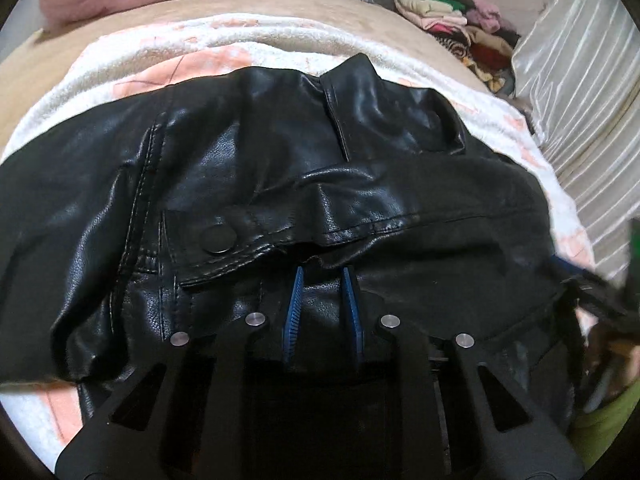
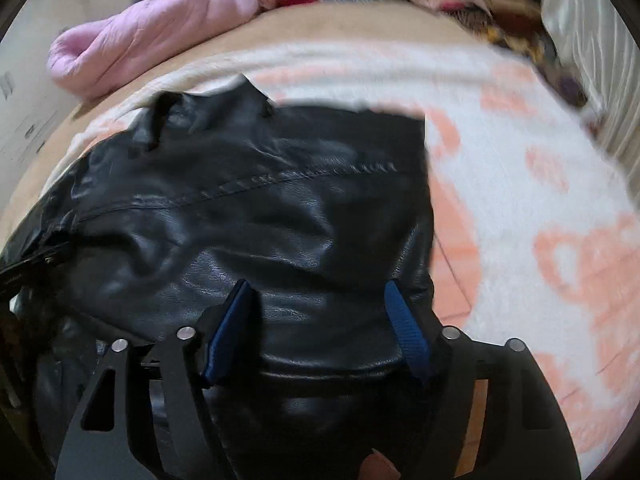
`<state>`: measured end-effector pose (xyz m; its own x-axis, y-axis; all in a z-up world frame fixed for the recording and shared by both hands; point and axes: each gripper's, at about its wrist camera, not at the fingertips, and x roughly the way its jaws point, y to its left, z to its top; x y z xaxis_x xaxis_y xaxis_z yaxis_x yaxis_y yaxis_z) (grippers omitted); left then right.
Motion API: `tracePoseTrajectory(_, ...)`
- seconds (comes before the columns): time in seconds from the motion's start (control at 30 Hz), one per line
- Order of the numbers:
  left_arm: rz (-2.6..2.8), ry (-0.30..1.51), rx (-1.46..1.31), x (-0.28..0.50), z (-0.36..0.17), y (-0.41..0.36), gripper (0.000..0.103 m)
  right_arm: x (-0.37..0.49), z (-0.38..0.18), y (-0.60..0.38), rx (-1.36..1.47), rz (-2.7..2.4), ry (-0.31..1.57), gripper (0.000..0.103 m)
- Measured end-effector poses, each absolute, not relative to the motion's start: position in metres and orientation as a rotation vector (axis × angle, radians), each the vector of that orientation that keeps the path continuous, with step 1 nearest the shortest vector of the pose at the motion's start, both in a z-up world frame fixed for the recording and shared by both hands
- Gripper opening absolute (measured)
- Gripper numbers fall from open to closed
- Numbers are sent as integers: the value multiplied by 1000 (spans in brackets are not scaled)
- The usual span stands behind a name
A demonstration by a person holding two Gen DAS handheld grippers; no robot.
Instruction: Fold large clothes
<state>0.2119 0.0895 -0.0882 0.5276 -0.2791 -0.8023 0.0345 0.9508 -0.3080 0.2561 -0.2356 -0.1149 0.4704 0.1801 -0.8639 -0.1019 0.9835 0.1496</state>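
A black leather jacket (image 1: 280, 184) lies spread on a white fleece blanket with peach patches (image 1: 132, 68), which covers a tan bed surface (image 1: 224, 8). In the left wrist view the jacket's long axis runs from side to side across the frame, and its collar (image 1: 352, 76) points away from the camera toward the far edge of the blanket. A cuff or tab with 1 round black snap button (image 1: 217, 240) lies folded across the near middle. The left gripper (image 1: 322, 280) sits low at the jacket's near edge; its 2 blue-padded fingers (image 1: 294, 304) are drawn close together with a fold of leather between them, though the fingertips slip under the flap, so whether they actually pinch it is hard to tell. In the right wrist view, which is blurred, the right gripper (image 2: 318, 292) hovers over the jacket's right portion with its 2 blue fingers (image 2: 230, 328) spread wide apart, leather showing between them. A stitched seam (image 2: 280, 184) crosses the jacket there. Beyond the blanket rest a crumpled pink quilted garment (image 2: 152, 28) at the far left and a pile of mixed coloured clothes (image 1: 452, 16) at the far right, beside a pale pleated curtain (image 1: 580, 88).
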Motion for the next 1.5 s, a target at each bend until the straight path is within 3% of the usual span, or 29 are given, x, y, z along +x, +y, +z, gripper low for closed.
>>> tracePoseTrajectory(0.23,-170,971,-265,201,-69,88,17,238,-85,-223,78,207,983,72)
tracePoseTrajectory(0.3,-170,960,-280,194,-60,88,29,228,-77,-216,74,231,960,76)
tracePoseTrajectory(0.43,-183,923,-255,174,-45,81,37,214,-76,-205,77,297,969,83)
tracePoseTrajectory(0.5,-182,938,-250,170,-47,78,52,215,-85,-202,72,278,1010,84)
tracePoseTrajectory(0.57,-174,957,-249,170,-55,77,54,219,-101,-200,59,248,1080,84)
tracePoseTrajectory(0.73,-163,976,-229,169,-65,74,54,214,-93,-200,76,246,1054,84)
tracePoseTrajectory(0.93,-187,957,-258,161,-53,73,65,201,-79,-213,126,268,1009,94)
tracePoseTrajectory(1.0,-179,946,-271,156,-46,74,76,197,-74,-215,130,272,997,97)
tracePoseTrajectory(1.13,-165,930,-283,147,-36,76,84,190,-65,-215,140,280,973,99)
tracePoseTrajectory(1.17,-160,926,-282,145,-35,76,92,187,-62,-215,140,279,967,99)
tracePoseTrajectory(1.2,-147,918,-282,142,-32,78,94,185,-59,-214,138,280,961,99)
tracePoseTrajectory(1.5,-100,889,-280,126,-18,90,94,176,-38,-198,117,293,911,99)
